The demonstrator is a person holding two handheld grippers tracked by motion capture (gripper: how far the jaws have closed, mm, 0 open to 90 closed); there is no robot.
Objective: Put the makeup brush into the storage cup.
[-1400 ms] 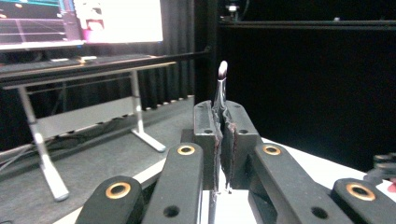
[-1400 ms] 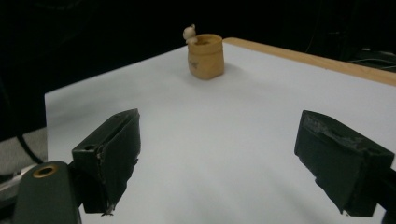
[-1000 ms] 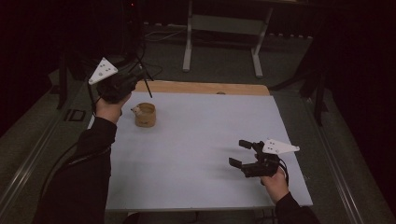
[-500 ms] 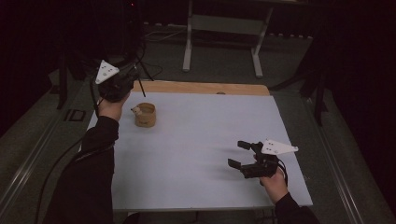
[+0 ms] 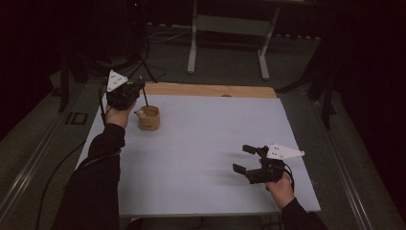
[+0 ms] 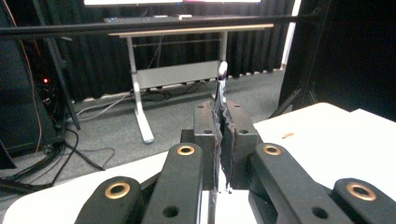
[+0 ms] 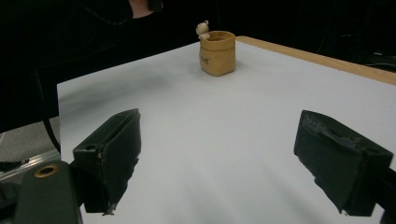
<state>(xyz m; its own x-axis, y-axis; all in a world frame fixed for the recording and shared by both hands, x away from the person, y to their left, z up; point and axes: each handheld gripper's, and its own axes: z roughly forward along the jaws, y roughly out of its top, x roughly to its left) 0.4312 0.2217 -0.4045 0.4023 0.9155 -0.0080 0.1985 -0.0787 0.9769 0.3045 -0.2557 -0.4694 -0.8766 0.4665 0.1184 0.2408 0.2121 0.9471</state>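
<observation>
While the left gripper (image 5: 128, 90) is clamped tight on a thin dark stick (image 6: 221, 88) — its jaws pressed together with the stick pinched upright between them — the right gripper (image 5: 249, 159) hovers low over the worktop (image 5: 210, 134) with its jaws spread wide and nothing between them. The stick's shiny tip rises above the jaws in the left gripper view; in the high view its lower end slants down from the gripper toward the small tan cup (image 5: 148, 118), which stands just below and beside that gripper, near the far left corner of the worktop. Whether the stick's end is already inside the cup's mouth or just over it cannot be told. A little pale figure sits on the cup's rim on the side nearest the left gripper.

From the right gripper the cup (image 7: 217, 51) is well apart, straight ahead and far across bare surface.

The likely risk lies with the stick: it is slim and held only by a narrow pinch, so a sideways push against the cup's rim could twist it in the jaws or tip the light cup over. The figure on the rim is another snag — a careless approach might knock it. With the right gripper so far off, nothing steadies the cup.
</observation>
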